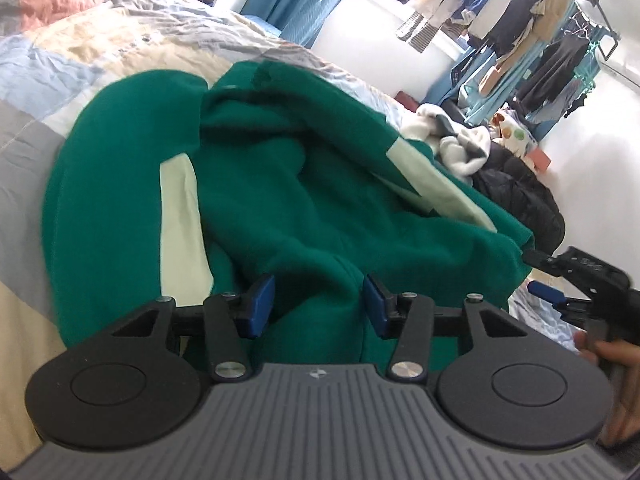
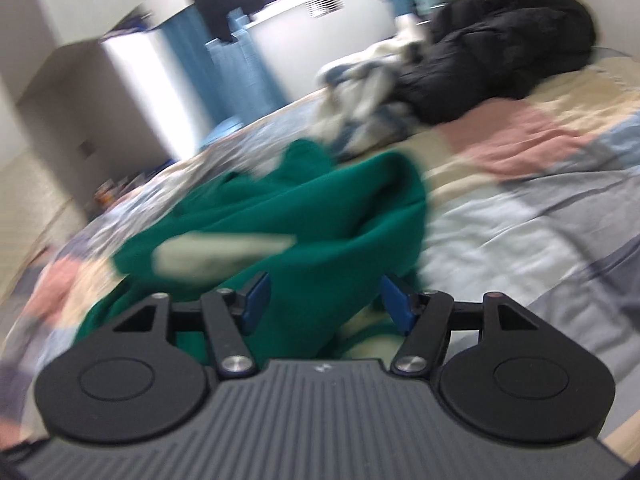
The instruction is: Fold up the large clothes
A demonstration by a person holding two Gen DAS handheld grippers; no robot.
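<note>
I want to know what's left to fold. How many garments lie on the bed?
3, at least: the green top in front of both grippers, a white-and-blue garment past it, and a black jacket beside that. More may be hidden in the heap.

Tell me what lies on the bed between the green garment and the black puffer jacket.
A crumpled white and grey garment lies between the green garment and the black puffer jacket, clearest in the left wrist view.

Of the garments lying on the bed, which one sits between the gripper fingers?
The green garment with pale panels; the white-and-grey clothes and black puffer jacket lie farther back, near the wall.
</note>
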